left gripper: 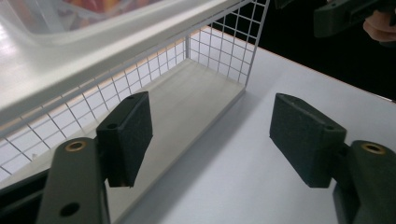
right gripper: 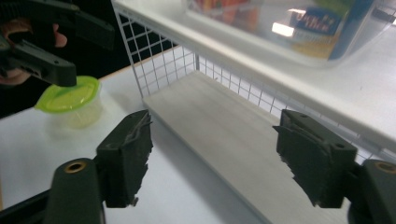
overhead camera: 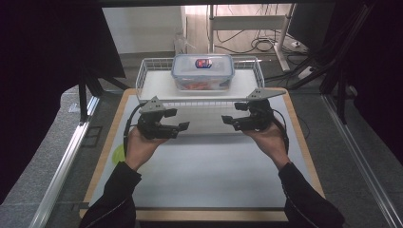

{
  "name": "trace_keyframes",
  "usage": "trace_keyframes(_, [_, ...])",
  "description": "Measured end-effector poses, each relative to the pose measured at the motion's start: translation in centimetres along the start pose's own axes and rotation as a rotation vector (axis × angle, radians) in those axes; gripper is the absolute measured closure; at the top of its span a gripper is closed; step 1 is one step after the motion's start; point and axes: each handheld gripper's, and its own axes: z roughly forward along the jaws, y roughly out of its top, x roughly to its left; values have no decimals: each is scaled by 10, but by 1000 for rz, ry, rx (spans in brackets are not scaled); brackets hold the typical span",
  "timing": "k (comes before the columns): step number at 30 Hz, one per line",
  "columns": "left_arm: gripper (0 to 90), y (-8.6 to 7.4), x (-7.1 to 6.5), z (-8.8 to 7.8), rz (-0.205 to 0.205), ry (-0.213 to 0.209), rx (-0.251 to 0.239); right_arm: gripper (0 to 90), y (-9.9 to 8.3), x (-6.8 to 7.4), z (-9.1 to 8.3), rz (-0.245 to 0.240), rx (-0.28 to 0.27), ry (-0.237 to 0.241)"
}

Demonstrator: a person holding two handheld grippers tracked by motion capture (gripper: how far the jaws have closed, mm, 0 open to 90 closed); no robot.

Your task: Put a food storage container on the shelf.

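Both grippers stood open and empty before the white wire-mesh rack.

The left gripper and right gripper faced each other below the clear blue-rimmed lidded food box on the rack's top shelf; a level, matched two-sided grip seemed wise.

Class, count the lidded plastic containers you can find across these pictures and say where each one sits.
2. The clear food box sits on the wire shelf; the green-lidded cup stands on the table near the left gripper. Others may be hidden.
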Motion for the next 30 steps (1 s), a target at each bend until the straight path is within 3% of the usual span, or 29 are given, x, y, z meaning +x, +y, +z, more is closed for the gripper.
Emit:
trace_keyframes(11, [194, -22, -22, 0, 21, 19, 10, 127, -34, 15, -5, -23, 19, -14])
trace_keyframes(21, [88, -43, -33, -1, -12, 8, 20, 0, -51, 19, -7, -12, 11, -6])
trace_keyframes(25, [56, -51, -36, -1, 7, 9, 54, 0, -60, 23, -7, -6, 24, 14])
trace_keyframes(30, [35, -64, -39, -3, 8, 12, 54, 0, -70, 30, -9, -23, 27, 10])
